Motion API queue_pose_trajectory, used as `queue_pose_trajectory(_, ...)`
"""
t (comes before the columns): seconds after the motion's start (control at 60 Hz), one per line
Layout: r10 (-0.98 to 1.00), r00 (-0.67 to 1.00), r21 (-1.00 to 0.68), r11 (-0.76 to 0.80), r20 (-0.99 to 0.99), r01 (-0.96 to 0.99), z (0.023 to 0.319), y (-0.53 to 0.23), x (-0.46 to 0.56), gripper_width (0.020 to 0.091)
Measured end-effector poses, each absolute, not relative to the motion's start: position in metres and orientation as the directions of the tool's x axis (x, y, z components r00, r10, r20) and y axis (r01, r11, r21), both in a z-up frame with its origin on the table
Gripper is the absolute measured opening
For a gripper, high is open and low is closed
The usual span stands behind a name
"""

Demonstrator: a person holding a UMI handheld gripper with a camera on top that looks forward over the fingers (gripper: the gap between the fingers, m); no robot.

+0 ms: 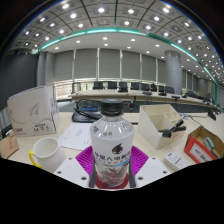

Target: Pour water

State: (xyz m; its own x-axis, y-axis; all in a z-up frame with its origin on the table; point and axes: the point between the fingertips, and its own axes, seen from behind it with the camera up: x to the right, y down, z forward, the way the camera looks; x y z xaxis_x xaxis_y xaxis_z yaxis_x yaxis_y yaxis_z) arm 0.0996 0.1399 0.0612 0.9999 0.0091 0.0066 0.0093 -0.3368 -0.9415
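A clear plastic water bottle (pixel 111 148) with a white cap and a red-and-white label stands upright between my gripper's (pixel 111 166) fingers. Both magenta pads (pixel 86 160) lie against the bottle's sides, so the gripper is shut on it. A cream mug (pixel 44 152) with a handle sits on the table to the left of the bottle, a little ahead of the left finger. The bottle's base is hidden below the fingers.
A white carton (pixel 34 110) stands at the left. An open white box (pixel 160 124) and a brown cardboard box (pixel 203 145) lie to the right. White paper (pixel 76 136) lies behind the bottle. Office desks and chairs (pixel 122 88) fill the room beyond.
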Motion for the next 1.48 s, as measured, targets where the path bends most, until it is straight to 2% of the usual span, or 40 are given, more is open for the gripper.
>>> queue_pose_trajectory(0.133,0.005,1.000,-0.937,-0.350,-0.007,-0.005,0.061,0.136,0.099,0.0570)
queue_pose_trajectory(0.167,0.016,1.000,-0.931,-0.366,-0.013,-0.006,0.059,0.134,0.098,0.0658)
queue_pose_trajectory(0.217,0.039,0.999,-0.926,-0.377,-0.020,-0.004,0.062,0.131,0.094,0.0876)
queue_pose_trajectory(0.267,0.037,0.999,-0.924,-0.382,-0.012,0.003,0.069,0.125,0.094,0.0835)
queue_pose_trajectory(0.317,0.021,1.000,-0.919,-0.394,0.011,0.018,0.074,0.119,0.099,0.0864)
queue_pose_trajectory(0.5,-0.039,0.997,-0.893,-0.448,0.065,0.041,0.106,0.072,0.102,0.0864)
queue_pose_trajectory(0.733,-0.090,0.994,-0.845,-0.534,0.059,0.002,0.168,-0.049,0.058,0.0859)
queue_pose_trajectory(0.95,-0.075,0.997,-0.823,-0.567,0.013,-0.032,0.212,-0.163,-0.011,0.0861)
queue_pose_trajectory(1.167,-0.083,0.996,-0.815,-0.578,0.020,-0.032,0.225,-0.233,-0.048,0.0861)
queue_pose_trajectory(1.483,-0.087,0.994,-0.810,-0.586,0.061,-0.002,0.226,-0.264,-0.054,0.0859)
